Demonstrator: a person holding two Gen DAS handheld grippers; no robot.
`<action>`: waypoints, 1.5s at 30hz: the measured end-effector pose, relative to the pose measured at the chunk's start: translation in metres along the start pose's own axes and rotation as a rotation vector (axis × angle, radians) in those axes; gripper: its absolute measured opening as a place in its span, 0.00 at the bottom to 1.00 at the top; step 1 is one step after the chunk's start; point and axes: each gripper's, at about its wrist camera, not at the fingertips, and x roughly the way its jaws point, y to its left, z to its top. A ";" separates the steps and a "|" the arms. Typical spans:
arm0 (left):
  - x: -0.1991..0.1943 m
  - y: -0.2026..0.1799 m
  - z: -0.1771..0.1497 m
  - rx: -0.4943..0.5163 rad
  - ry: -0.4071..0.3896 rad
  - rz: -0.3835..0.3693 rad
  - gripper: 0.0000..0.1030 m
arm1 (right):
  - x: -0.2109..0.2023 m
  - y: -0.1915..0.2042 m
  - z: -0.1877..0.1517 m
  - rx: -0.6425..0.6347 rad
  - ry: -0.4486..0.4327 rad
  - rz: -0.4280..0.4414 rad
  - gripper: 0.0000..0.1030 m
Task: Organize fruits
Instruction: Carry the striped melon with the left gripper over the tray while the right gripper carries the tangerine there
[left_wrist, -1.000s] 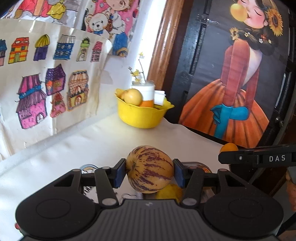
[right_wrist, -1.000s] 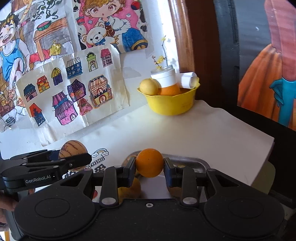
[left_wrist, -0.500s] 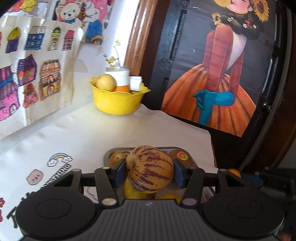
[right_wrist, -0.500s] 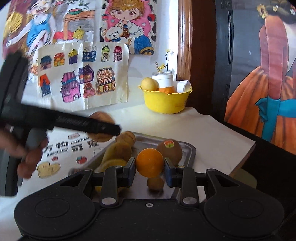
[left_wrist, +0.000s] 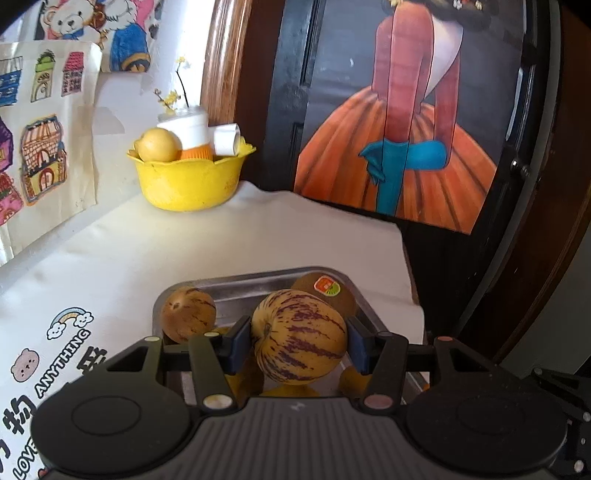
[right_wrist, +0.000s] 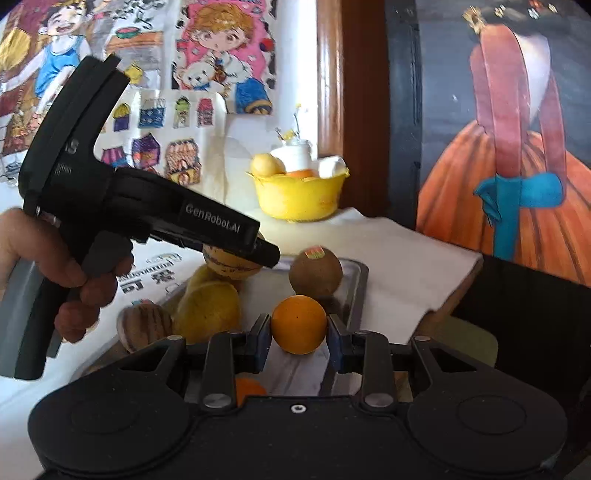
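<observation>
We hold 2 fruits over the metal tray (left_wrist: 334, 275), ready to set down; left gripper (left_wrist: 299, 341) jaws clamp the striped melon (left_wrist: 300, 338); right gripper (right_wrist: 298, 332) jaws clamp the orange (right_wrist: 299, 324); beyond, a stickered kiwi (right_wrist: 315, 273); readable writing: "GenRobot.AI", "ANYTHING" on the counter (left_wrist: 177, 251).

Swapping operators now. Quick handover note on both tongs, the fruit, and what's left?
Left tongs: shut on the striped melon, held over the metal tray.
Right tongs: shut on the orange, also over the tray.
In the tray: a kiwi with a sticker, a second striped melon, a yellow fruit.
The yellow bowl at the back holds other items.
Done: both fruits brought to the tray.
Left: probably set them down in free spots and release.
</observation>
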 end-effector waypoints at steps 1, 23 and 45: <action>0.003 0.000 0.001 -0.003 0.013 0.002 0.56 | 0.002 -0.001 -0.002 0.004 0.008 -0.003 0.33; 0.045 -0.018 0.007 0.023 0.134 0.086 0.56 | 0.019 0.011 -0.014 -0.099 0.050 -0.050 0.34; 0.054 -0.016 0.019 0.031 0.184 0.100 0.57 | 0.024 0.011 -0.011 -0.081 0.070 -0.048 0.34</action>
